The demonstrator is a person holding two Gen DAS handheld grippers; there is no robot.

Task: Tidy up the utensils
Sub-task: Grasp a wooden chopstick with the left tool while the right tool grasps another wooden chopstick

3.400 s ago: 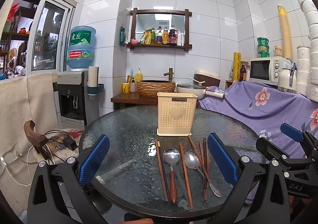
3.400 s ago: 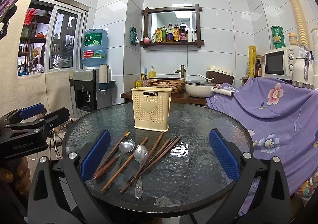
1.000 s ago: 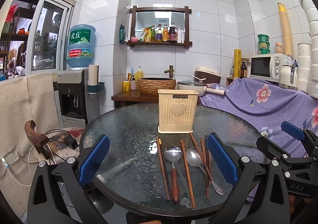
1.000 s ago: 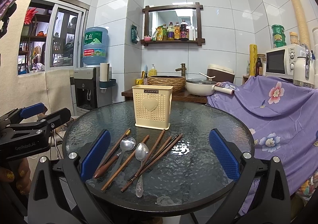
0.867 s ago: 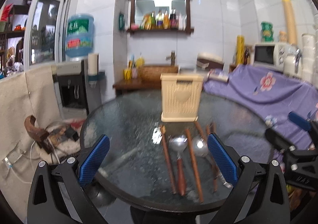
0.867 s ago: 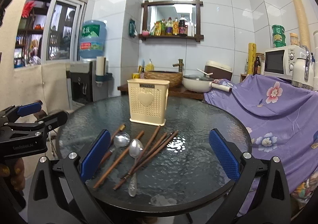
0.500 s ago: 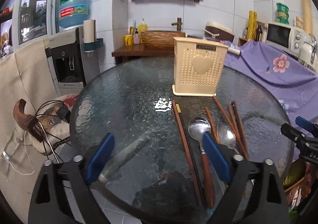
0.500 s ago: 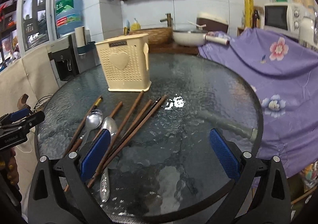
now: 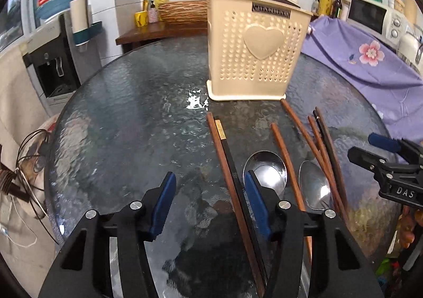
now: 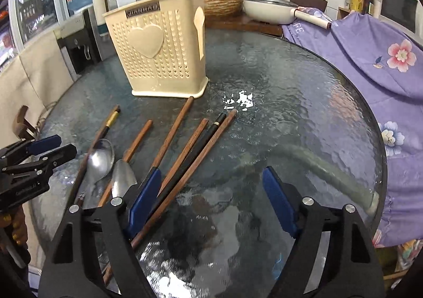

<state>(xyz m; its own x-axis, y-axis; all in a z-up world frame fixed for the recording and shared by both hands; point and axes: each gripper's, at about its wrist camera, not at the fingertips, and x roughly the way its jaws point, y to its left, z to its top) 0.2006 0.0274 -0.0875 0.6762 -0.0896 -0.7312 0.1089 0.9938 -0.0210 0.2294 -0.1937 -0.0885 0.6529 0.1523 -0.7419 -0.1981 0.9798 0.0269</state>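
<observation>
From the left wrist, the left claw (image 9: 208, 202) hangs over a round glass table (image 9: 127, 118), its jaws half-narrowed and just now closing, gripping nothing (two chopsticks (image 9: 227, 163) run under the gap), while a cream utensil holder (image 9: 253, 52) stands upright behind two metal spoons (image 9: 267, 168). From the right wrist, the right claw (image 10: 211, 197) stands wide though closing slightly, empty, with brown chopsticks (image 10: 195, 150) beside its left pad and the holder (image 10: 158, 57) beyond.

left hand-held gripper (image 9: 208, 201): closing, angled down | right hand-held gripper (image 10: 211, 193): closing, angled down
</observation>
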